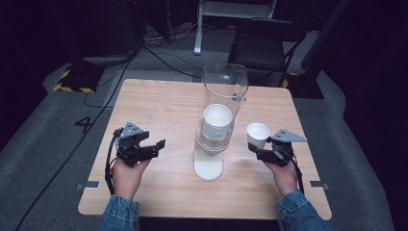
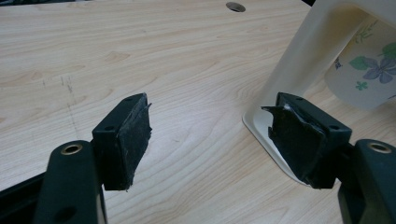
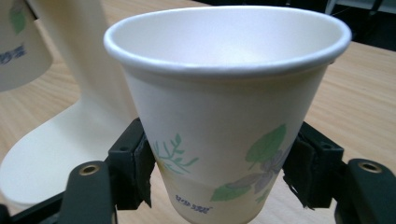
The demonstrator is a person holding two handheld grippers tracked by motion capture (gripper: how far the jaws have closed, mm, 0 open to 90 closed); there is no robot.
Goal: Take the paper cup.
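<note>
So far: we hold one paper cup [image 3: 224, 116] clamped in the right gripper [image 1: 262, 151], jaws gripping its wall, above the tabletop [image 1: 163, 110] beside the dispenser [image 1: 219, 120].
Left gripper [image 2: 210, 140]: jaws spread, empty.
Remaining: unclear, we judge; more cups sit stacked inside.

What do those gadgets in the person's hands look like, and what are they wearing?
Both the left gripper and right gripper are black, each topped with a grey three-cornered plate and trailing a black cable. The pads look worn and frayed. The sleeves are blue denim.
</note>
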